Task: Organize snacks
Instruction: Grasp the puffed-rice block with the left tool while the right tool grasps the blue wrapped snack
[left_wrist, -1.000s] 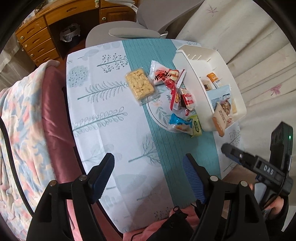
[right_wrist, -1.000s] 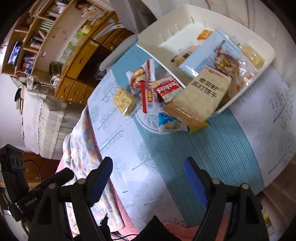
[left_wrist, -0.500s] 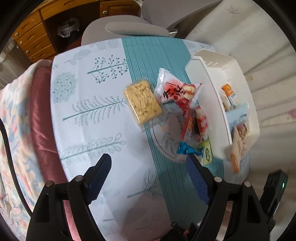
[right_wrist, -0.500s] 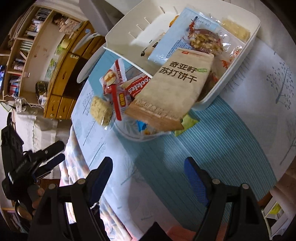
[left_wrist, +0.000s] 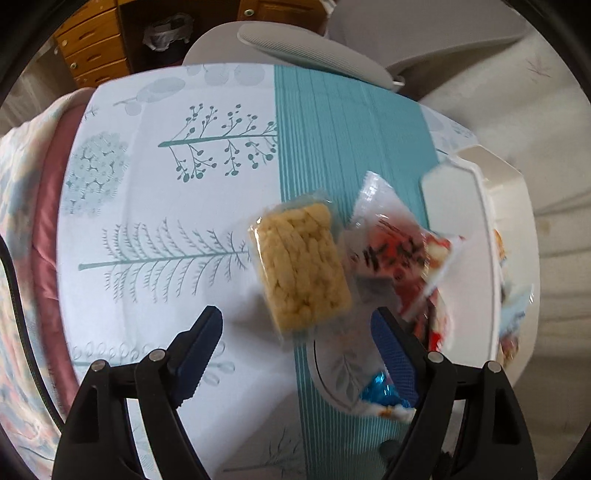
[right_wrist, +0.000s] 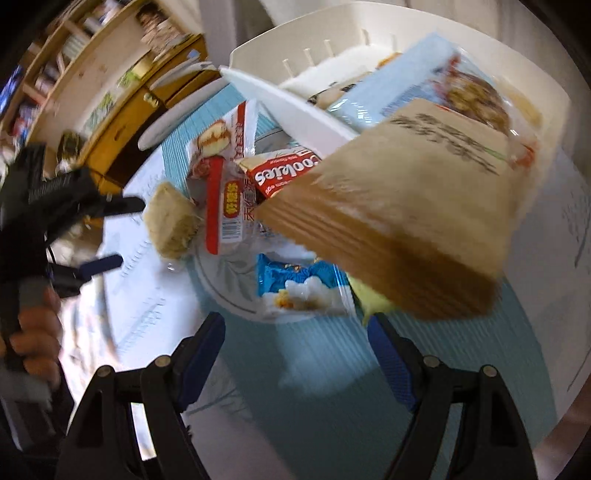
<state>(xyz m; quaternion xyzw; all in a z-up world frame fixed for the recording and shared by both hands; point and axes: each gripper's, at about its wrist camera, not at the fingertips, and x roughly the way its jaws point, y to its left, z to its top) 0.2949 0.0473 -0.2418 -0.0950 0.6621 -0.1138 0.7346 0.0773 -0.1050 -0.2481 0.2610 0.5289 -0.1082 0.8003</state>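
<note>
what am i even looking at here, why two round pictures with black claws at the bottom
No robot: a person holds hand-held tongs in each hand, each carrying a wide-angle camera looking along its blue-padded fingers. One picture looks past the left tongs, the other past the right tongs. Both are open and hold nothing. Below is a table with a leaf-print cloth. On it lie a clear pack of puffed yellow snacks, a red-and-white packet, a blue packet and a white bin with a tan cracker bag leaning out.

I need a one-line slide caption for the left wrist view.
Open left hand-held gripper above a clear pack of puffed-rice snacks lying on the tree-print tablecloth.
</note>
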